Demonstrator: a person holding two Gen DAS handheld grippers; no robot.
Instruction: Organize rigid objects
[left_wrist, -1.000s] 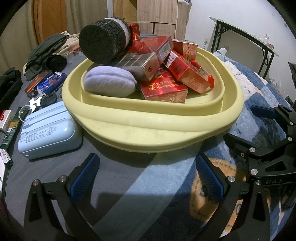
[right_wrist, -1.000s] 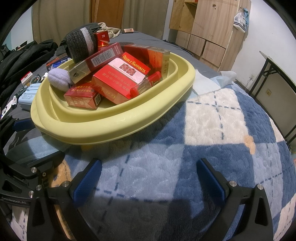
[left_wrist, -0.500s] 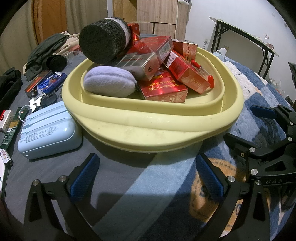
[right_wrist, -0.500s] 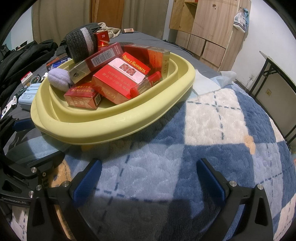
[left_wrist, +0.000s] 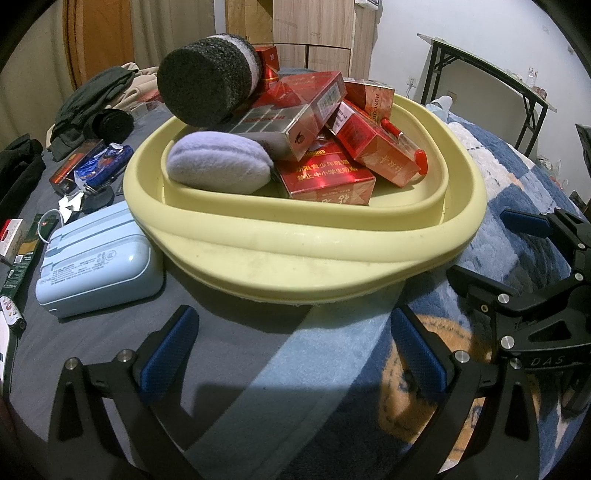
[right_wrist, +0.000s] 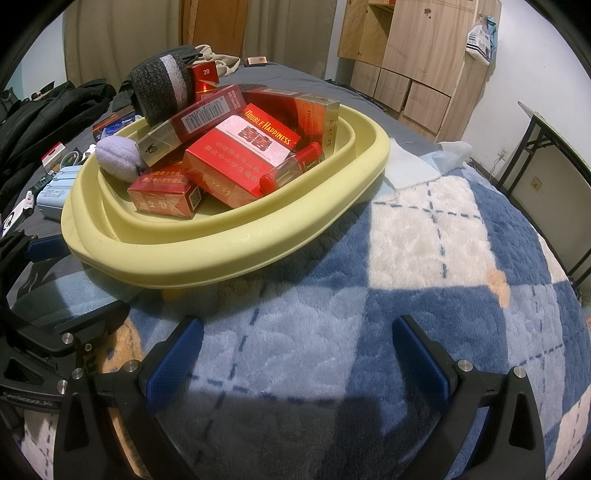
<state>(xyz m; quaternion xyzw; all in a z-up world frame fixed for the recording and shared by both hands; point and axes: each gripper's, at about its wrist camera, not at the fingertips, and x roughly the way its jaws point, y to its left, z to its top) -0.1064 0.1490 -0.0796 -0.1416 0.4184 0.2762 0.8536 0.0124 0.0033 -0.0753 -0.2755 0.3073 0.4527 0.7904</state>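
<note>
- The yellow basin (left_wrist: 303, 254) sits on the bed, partly on the grey sheet (left_wrist: 236, 339) and partly on the blue checked blanket (right_wrist: 424, 266), just ahead of both our grippers.
- In it we see red cigarette packs (right_wrist: 240, 155) stacked loosely, a lilac plush pad (left_wrist: 218, 162), a dark foam roll (left_wrist: 207, 88) perched on top, and a red-capped tube (right_wrist: 291, 166) leaning near the rim.
- Our left gripper (left_wrist: 291, 354) is spread wide and holds nothing; our right gripper (right_wrist: 295, 358) is likewise spread and empty, both hovering low over the bedding.
- We judge the pile top-heavy: a nudge to the basin, or one more item dropped on it, could roll the foam roll off or slide the tilted packs over the rim.
- The soft, uneven bedding under the basin could let it tip if we press one side.
- A pale blue case (left_wrist: 99, 262) lies just beside the basin on the left, with small boxes and clutter beyond it, too distorted for us to identify.
- We cannot see the basin's floor under the packs, nor how many lie beneath.
</note>
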